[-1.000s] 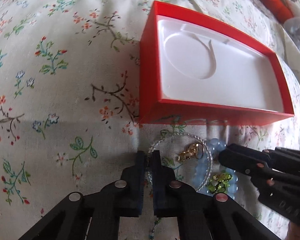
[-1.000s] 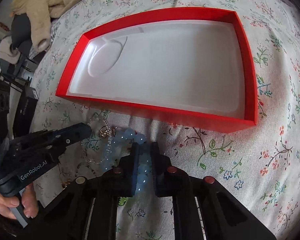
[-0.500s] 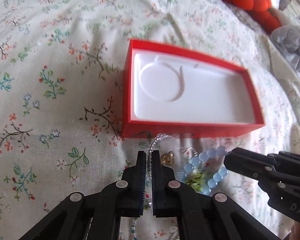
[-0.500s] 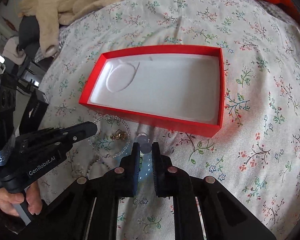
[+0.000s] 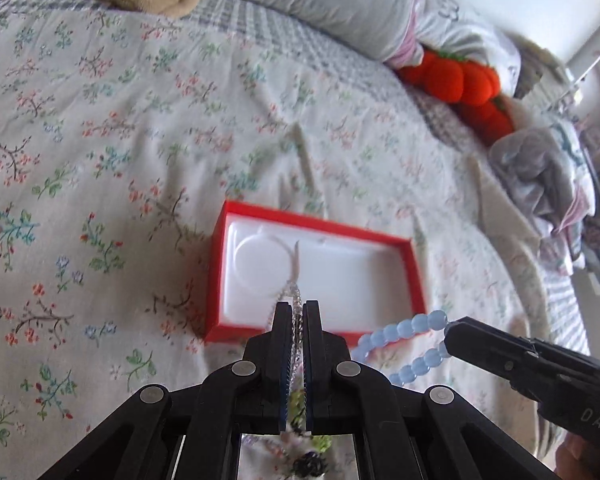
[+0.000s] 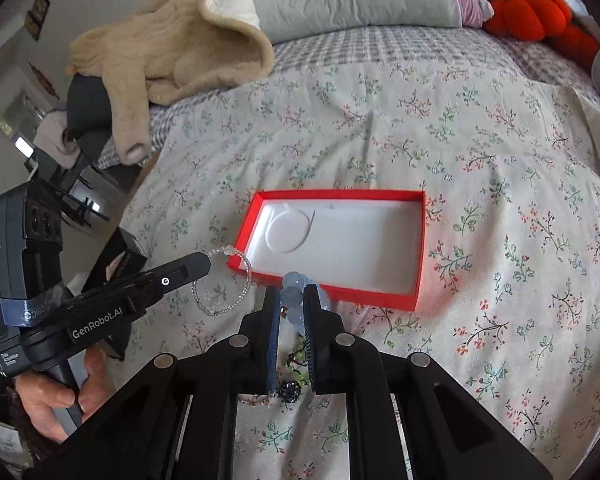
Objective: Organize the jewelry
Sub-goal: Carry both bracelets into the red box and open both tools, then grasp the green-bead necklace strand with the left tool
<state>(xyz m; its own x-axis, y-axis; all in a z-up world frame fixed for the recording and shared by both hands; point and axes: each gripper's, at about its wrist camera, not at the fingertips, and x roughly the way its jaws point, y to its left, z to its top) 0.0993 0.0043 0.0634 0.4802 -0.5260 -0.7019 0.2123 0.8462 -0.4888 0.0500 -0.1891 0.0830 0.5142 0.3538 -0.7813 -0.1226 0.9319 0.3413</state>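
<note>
Both tongs are gripping bracelets: left tongs (image 5: 297, 316) a clear bracelet (image 6: 224, 284), right tongs (image 6: 292, 296) blue beads (image 5: 404, 340); red box (image 6: 340, 236) is sitting unfilled.

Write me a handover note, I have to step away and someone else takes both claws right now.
Left claw: shut on the clear bracelet, lifted off the bed.
Right claw: shut on the blue bracelet, also lifted.
Red box: open on the floral sheet, white tray inside with nothing in it.
More pieces lie on the sheet below the claws: green beads, a dark bead.
Done: both bracelets picked up.
Left: lay both in the box, then fetch the remaining pieces.
</note>
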